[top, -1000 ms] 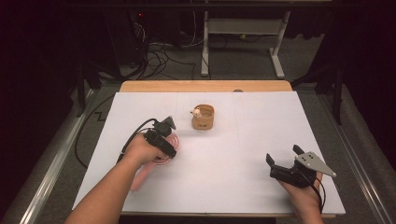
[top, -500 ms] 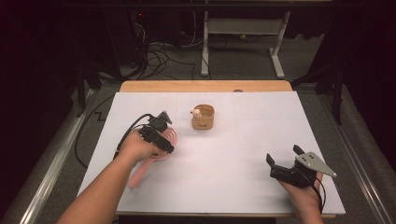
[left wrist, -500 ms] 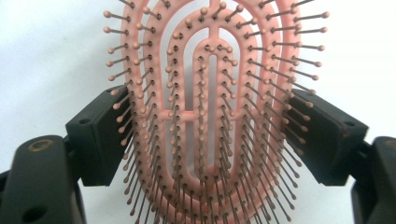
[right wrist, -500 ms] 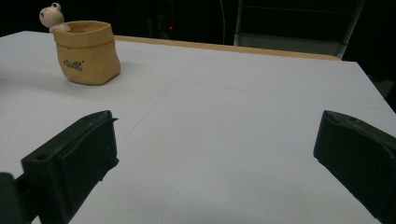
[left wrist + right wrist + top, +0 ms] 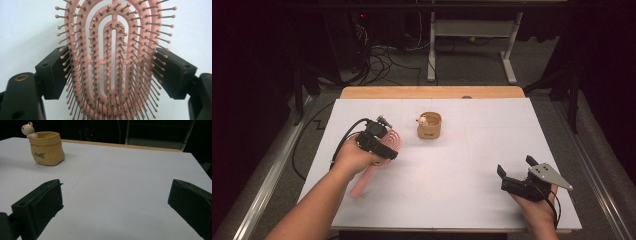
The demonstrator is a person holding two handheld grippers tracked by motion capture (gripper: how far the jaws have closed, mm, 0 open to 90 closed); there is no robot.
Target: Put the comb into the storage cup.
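A pink vented hairbrush (image 5: 393, 141) lies left of centre on the white table (image 5: 452, 200), bristles up, its handle (image 5: 362, 181) trailing toward the person. My left gripper (image 5: 382, 131) is shut on the brush head. In the left gripper view the two black jaws press on either side of the hairbrush (image 5: 113, 37), with my left gripper (image 5: 112, 72) centred on it. My right gripper (image 5: 515, 166) rests open near the front right of the table, nothing between its jaws. The right gripper view confirms this, my right gripper (image 5: 117, 192) spread wide over bare table.
A small tan sack-shaped pot (image 5: 430, 128) with a little animal figure (image 5: 423, 120) on its rim stands mid-table toward the back; it also sits at upper left as the pot (image 5: 47, 148). A wooden strip (image 5: 432, 92) edges the far side. Cables and a metal frame lie beyond.
My left hand has moved forward and slightly right with the brush; the pink head now shows beyond the gripper. The right gripper has stayed still and open.
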